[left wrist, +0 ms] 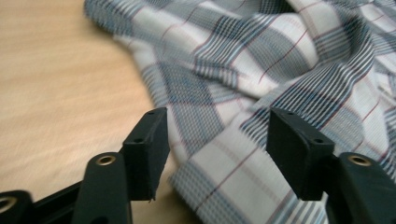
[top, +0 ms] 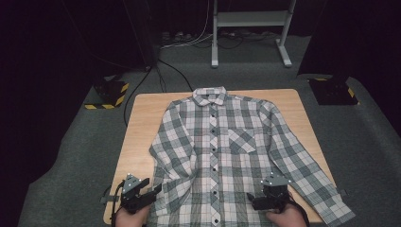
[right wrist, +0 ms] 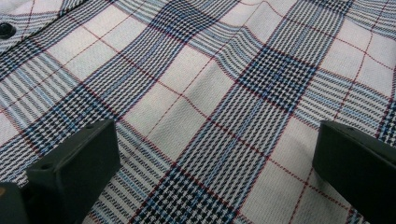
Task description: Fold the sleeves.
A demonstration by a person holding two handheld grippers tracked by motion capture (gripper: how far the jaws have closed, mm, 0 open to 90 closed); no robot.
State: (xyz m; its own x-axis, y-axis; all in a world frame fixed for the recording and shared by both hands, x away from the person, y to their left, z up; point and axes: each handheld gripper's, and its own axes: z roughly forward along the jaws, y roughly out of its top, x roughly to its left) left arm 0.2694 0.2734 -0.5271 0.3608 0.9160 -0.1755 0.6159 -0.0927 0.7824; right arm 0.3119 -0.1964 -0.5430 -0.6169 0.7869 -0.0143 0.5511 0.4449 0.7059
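Dark walls and grey carpet ring the pale wooden counter (top: 142, 113) where we work, with a white metal stand (top: 249, 28) on the floor well beyond it and two black blocks edged in yellow stripes (top: 109, 93) off its far corners. We have a plaid shirt (top: 222, 151) spread face up on the counter, buttoned, collar (top: 209, 94) at the far end and hem toward us, both sleeves lying down along its sides.

Our left claw (top: 150, 193) sits at the near left corner, its tips pointing across at the shirt's rumpled left edge. In the left gripper view that claw (left wrist: 217, 135) is released, jaws standing well apart; a folded flap of the shirt (left wrist: 280, 60) lies just ahead of and between them, though neither pad presses on it. Bare counter wood (left wrist: 51, 88) runs off to the left of the left jaw, and the cloth bunches into soft folds ahead of the right jaw.

Our right claw (top: 257, 202) hovers over the lower right front of the shirt, near the hem, with the right sleeve (top: 309, 175) stretching away beside it. In the right gripper view this claw (right wrist: 215, 158) is released too, jaws wide apart over flat plaid cloth (right wrist: 205, 93); we cannot tell whether they touch the fabric. A dark button (right wrist: 6, 30) shows far ahead to the left of the left jaw.
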